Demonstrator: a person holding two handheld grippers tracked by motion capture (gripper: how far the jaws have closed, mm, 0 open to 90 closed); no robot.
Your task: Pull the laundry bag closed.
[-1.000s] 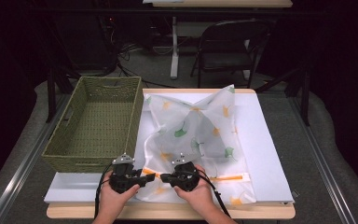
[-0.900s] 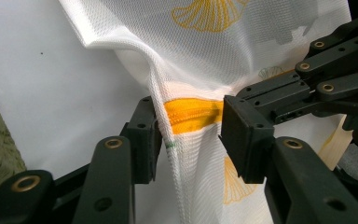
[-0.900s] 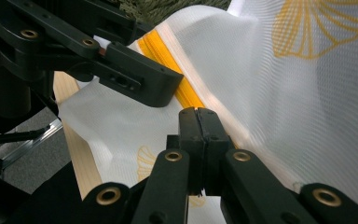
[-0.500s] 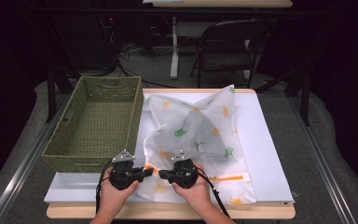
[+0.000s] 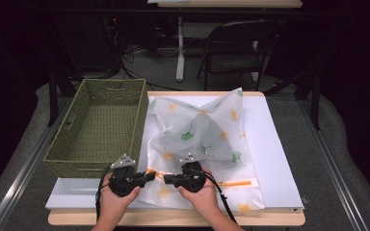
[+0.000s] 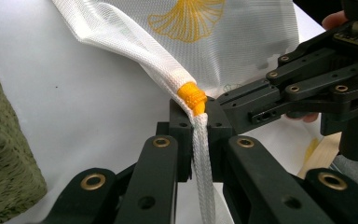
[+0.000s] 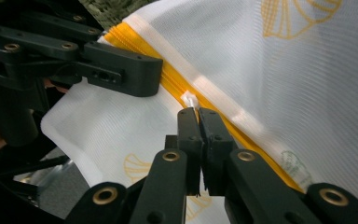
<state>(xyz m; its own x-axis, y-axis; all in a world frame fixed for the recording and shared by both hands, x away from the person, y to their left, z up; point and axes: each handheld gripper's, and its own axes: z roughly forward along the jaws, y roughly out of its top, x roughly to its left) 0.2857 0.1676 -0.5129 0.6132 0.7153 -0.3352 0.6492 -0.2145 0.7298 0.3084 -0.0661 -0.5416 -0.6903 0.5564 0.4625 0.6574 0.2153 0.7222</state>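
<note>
A white mesh bag (image 5: 202, 139) printed with ginkgo leaves lies on the white board, its orange zipper (image 5: 231, 183) along the near edge. My left gripper (image 5: 151, 175) is shut on the bag's seam just below the orange zipper end (image 6: 192, 94); its jaws have just been closing, with the white seam (image 6: 200, 154) between them. My right gripper (image 5: 166, 179) faces it tip to tip and is shut on the white zipper pull (image 7: 190, 99); its jaws have just eased open slightly, with the pull still between them. The zipper (image 7: 172, 80) runs diagonally behind.
A green woven basket (image 5: 96, 125) stands at the left, touching the bag's side. The white board (image 5: 274, 144) has bare room at the right. A dark chair (image 5: 241, 43) and desk legs stand on the floor beyond the table.
My left gripper's jaws have closed onto the bag's seam at the zipper end. Both hands have stayed almost where they were.
</note>
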